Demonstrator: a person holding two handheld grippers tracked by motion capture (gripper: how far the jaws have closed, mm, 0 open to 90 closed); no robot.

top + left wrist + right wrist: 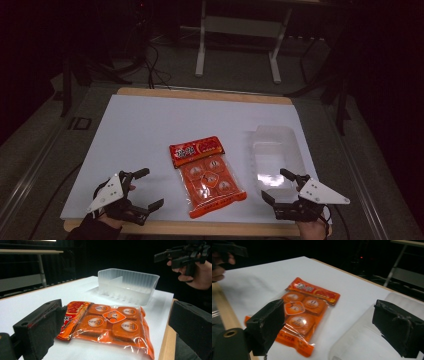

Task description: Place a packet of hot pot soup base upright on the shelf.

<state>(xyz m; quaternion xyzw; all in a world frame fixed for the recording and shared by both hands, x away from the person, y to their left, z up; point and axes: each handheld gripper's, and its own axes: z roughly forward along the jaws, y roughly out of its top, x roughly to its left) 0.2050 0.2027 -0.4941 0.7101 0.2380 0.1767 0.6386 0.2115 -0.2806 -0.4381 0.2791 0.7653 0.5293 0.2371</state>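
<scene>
Overhead, a white bench (150, 125) sits in a dark room. Clear plastic tray (275, 155) just ahead of the right tool (278, 186), nothing inside; orange snack pack (207, 175) lies flat between right and left tool (145, 189). Both tools gape wide, gripping nothing.

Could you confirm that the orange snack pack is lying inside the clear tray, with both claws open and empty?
Not quite: the snack pack lies on the white sheet beside the tray, as the high view shows. Both claws are open and empty.
</scene>
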